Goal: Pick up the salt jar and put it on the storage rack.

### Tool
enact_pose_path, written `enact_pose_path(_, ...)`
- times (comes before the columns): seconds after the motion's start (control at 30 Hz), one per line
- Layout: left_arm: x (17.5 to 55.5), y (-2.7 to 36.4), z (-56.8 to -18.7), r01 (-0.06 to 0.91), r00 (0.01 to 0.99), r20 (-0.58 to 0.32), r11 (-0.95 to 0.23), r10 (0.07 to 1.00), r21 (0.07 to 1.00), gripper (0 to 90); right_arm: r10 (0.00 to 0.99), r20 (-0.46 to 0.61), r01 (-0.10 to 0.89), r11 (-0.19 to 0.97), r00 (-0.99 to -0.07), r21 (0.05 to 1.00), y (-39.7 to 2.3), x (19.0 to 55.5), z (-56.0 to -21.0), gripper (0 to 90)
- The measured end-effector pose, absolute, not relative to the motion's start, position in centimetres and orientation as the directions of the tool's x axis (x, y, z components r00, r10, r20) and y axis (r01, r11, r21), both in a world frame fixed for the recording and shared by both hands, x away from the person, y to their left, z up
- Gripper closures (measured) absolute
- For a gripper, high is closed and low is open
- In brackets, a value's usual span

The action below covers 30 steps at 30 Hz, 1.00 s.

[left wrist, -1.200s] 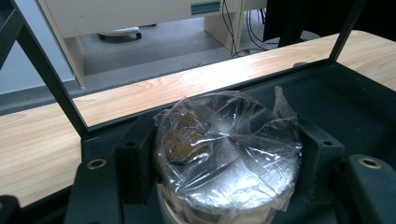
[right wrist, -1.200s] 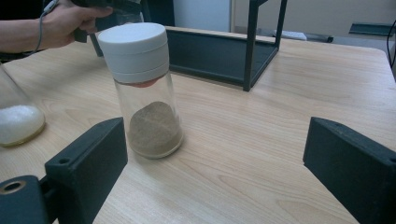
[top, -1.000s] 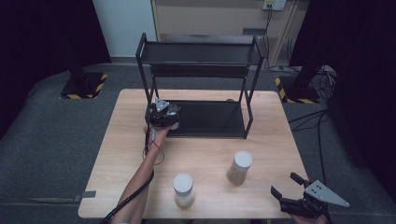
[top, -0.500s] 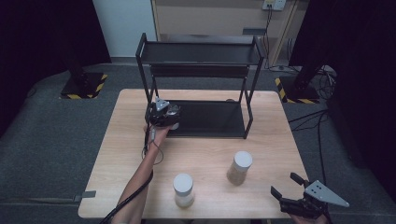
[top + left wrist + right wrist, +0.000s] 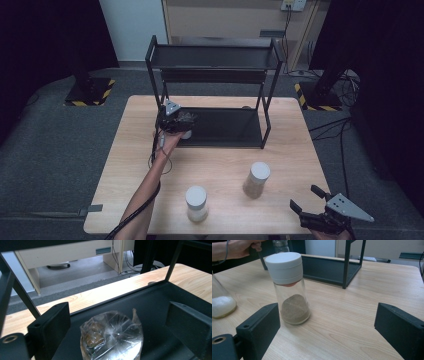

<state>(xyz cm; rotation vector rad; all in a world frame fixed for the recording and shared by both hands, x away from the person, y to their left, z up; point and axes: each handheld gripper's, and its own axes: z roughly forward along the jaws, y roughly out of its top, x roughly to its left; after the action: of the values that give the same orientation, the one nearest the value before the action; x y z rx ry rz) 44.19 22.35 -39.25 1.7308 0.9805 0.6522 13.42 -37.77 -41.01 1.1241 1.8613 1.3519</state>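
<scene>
Left tool (image 5: 117,322) jaws have just been opening off the plastic-wrapped jar (image 5: 111,336), now parked on rack's lower shelf (image 5: 225,127) mid-frame; two jars lower-centre on tabletop (image 5: 220,165) left, right tool (image 5: 315,207) released, idle.

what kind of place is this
Probably a lab or recording studio, not a home: a bare wooden table with a black metal shelf rack, dark curtains around it, and cables across grey carpet.

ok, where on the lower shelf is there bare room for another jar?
The lower shelf is bare from the wrapped jar rightward to the right posts. The left end is crowded: the left gripper stands there, jaws just opened and apart from that jar. The tabletop right of the rack is bare too.
</scene>
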Motion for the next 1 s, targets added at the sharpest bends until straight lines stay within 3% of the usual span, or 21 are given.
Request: enact_pose_path(1.0, 38.8, 26.2, -34.2, 0.242, 0.615, -0.014, -0.173, 0.788, 0.955, 3.1, 0.877, 0.023, 0.294, 0.136, -0.481, 0.946, -37.7, 13.4, -41.0, 6.4)
